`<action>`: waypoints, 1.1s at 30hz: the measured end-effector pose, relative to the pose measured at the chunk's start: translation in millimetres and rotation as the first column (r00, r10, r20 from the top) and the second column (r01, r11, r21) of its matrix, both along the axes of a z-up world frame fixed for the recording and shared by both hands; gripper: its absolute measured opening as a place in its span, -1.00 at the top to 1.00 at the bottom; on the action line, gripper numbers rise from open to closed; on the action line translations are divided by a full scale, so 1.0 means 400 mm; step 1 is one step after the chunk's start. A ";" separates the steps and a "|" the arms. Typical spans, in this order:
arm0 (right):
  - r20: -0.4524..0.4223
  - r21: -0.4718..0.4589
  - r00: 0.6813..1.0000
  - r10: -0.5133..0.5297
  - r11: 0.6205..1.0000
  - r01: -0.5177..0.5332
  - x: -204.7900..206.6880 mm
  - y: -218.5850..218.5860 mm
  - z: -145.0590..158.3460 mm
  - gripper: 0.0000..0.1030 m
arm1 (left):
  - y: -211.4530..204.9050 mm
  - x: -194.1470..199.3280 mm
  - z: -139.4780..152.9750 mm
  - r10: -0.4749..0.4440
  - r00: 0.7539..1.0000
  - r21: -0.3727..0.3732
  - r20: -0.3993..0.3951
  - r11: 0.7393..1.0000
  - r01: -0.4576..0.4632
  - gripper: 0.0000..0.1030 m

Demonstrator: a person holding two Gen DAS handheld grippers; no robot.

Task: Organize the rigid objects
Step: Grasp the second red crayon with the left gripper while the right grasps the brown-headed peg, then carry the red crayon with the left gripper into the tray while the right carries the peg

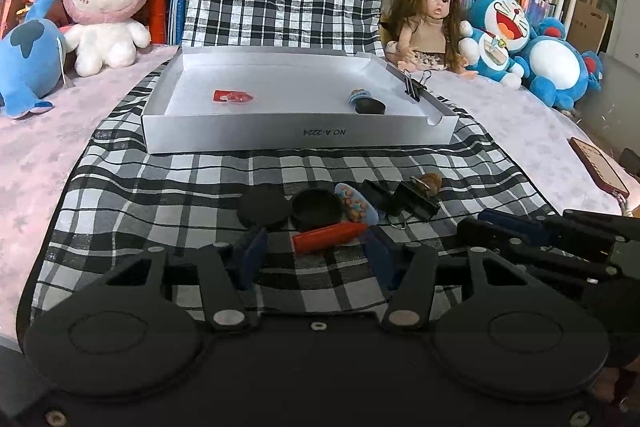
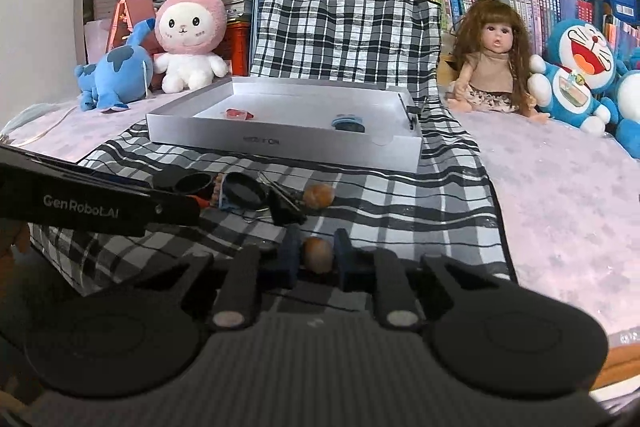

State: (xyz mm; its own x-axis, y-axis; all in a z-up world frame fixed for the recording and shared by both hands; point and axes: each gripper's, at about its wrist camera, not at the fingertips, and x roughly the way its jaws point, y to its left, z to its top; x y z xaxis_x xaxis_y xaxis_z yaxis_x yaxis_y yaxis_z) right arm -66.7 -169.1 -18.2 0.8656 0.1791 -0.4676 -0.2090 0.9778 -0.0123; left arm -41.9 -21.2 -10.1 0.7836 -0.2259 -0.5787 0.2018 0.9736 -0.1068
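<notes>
In the left wrist view my left gripper (image 1: 318,251) hovers low over the checkered cloth, open. A red crayon (image 1: 330,237) lies crosswise between its blue pads (image 1: 254,257), and the left pad stands clear of it. Just beyond lie two black round lids (image 1: 316,209), a patterned oval piece (image 1: 356,205), black binder clips (image 1: 414,201) and a brown nut (image 1: 430,182). In the right wrist view my right gripper (image 2: 317,255) is shut on a second brown nut (image 2: 318,253), close above the cloth. The white box (image 1: 300,137) behind holds a red tag (image 1: 234,96) and a black cap (image 1: 370,105).
A binder clip (image 1: 414,87) sits on the box's right rim. Plush toys (image 1: 106,7), a doll (image 1: 428,23) and blue plush figures (image 1: 500,35) line the back in front of the bookshelves. A dark red flat case (image 1: 598,171) lies on the pink cover at the right.
</notes>
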 end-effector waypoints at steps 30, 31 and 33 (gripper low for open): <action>0.061 0.011 0.997 -0.046 0.999 0.045 0.031 -0.011 0.024 0.57 | -0.042 -0.005 0.029 -0.034 0.990 0.089 0.137 0.996 0.022 0.19; 0.059 0.014 0.997 -0.051 0.999 0.050 0.038 -0.013 0.028 0.57 | -0.036 0.003 0.038 -0.033 0.989 0.090 0.143 0.996 0.021 0.19; 0.049 0.029 0.997 -0.063 0.998 0.061 0.058 -0.018 0.037 0.57 | -0.022 0.026 0.057 -0.028 0.989 0.087 0.146 0.996 0.015 0.19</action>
State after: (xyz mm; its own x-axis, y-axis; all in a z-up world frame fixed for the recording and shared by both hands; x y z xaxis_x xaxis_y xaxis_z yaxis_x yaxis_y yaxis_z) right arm -43.7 -176.1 -3.4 0.8974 0.1365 -0.4196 -0.1477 0.9890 0.0058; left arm -31.5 -30.0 12.7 0.8573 -0.1982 -0.4752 0.2302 0.9731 0.0093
